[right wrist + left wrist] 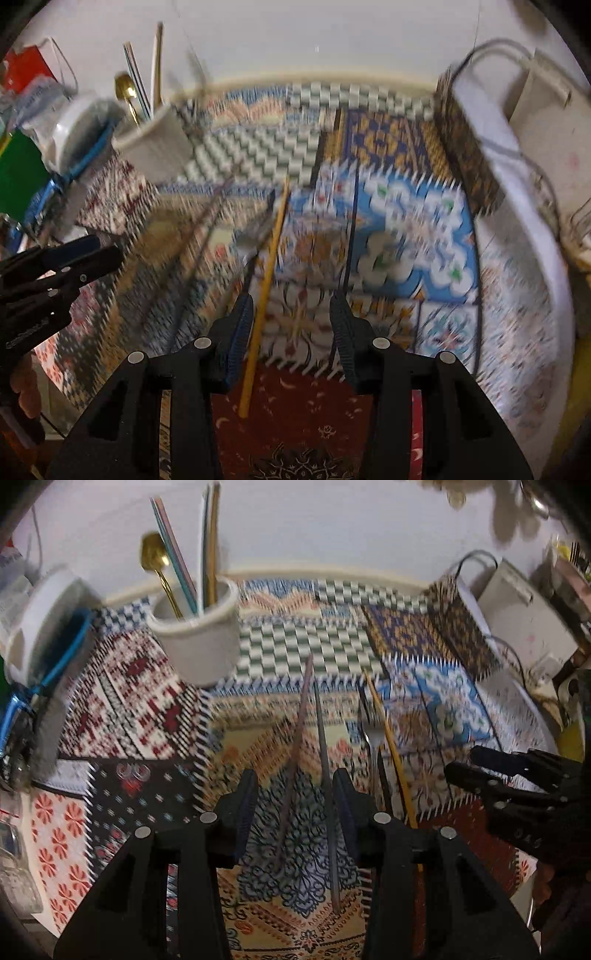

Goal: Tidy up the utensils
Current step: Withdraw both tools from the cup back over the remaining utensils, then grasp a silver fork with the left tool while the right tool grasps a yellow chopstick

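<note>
Left wrist view: left tongs [295,794] parted, nothing pinched. Two long thin sticks lie on the patterned cloth [147,709] that covers the bench: a brownish stick [295,753] and a grey stick [325,775]. Both run up the frame through the gap between the fingers; no pad presses on either. Right of them a silver fork [373,734], tines toward the top, and a yellow stick [388,738] just beside it. White cup [199,642] in the upper left, holding a gold spoon [155,557] and several upright sticks. The other tool shows at the right edge.

Right wrist view, heavily blurred: right tongs [291,321] parted, gripping nothing. The yellow stick [264,291] lies slanted on the cloth, running close by the left finger [238,325]; contact unclear. White cup [155,147] in the upper left. Left tongs [79,258] at the left edge, a hand [26,395] below them. White box [546,114] with a cable in the upper right.
</note>
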Demonstrator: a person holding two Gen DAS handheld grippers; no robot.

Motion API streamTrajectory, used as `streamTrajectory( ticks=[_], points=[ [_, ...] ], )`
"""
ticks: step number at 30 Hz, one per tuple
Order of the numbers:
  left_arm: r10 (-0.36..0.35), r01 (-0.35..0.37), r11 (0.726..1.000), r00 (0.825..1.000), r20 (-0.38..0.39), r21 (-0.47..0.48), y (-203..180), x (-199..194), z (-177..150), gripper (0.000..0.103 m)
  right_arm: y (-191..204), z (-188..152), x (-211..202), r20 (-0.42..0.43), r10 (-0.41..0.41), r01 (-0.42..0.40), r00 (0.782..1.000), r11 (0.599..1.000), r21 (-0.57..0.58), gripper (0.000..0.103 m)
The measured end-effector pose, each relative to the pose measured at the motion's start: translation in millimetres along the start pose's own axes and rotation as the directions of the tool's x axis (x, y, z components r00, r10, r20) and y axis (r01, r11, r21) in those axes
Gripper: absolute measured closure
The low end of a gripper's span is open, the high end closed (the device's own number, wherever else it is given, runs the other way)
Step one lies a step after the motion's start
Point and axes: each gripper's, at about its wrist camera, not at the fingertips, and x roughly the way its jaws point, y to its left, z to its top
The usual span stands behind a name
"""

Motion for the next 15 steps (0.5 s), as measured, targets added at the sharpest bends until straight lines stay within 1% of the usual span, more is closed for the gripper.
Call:
streamTrajectory(
  ticks=[4,7,10,12,14,15],
  points=[
    [0.002,-0.002,1.000,0.999,-0.034,0.006,-6,16,-8,0.062,3,-4,14,-0.025,0.000,0.000,1.000,1.000,-0.005,0.063],
    [-0.005,0.005,1.000,0.999,-0.046,-0.001,-5,21,-11,0.062,6,1,26,-0.034,-0.001,0.001,0.999,1.000,-0.006,0.063],
    [0.006,-0.006,1.000,0.999,-0.048,0.003,-3,25,-13,0.062,11,7,36,-0.035,-0.001,0.000,0.999,1.000,-0.011,0.064],
    [0.005,-0.006,1.000,0.999,-0.049,-0.001,-1,26,-13,0.062,15,10,40,-0.036,-0.013,0.012,0.999,0.999,-0.030,0.066],
    [0.002,-0.002,1.000,0.999,-0.052,-0.010,1,27,-12,0.062,18,12,45,-0.046,-0.012,0.010,0.999,0.999,-0.044,0.072],
    [0.001,-0.002,1.000,0.999,-0.051,-0.010,2,27,-11,0.062,20,12,45,-0.036,-0.024,0.022,0.999,0.998,-0.054,0.073]
  ],
)
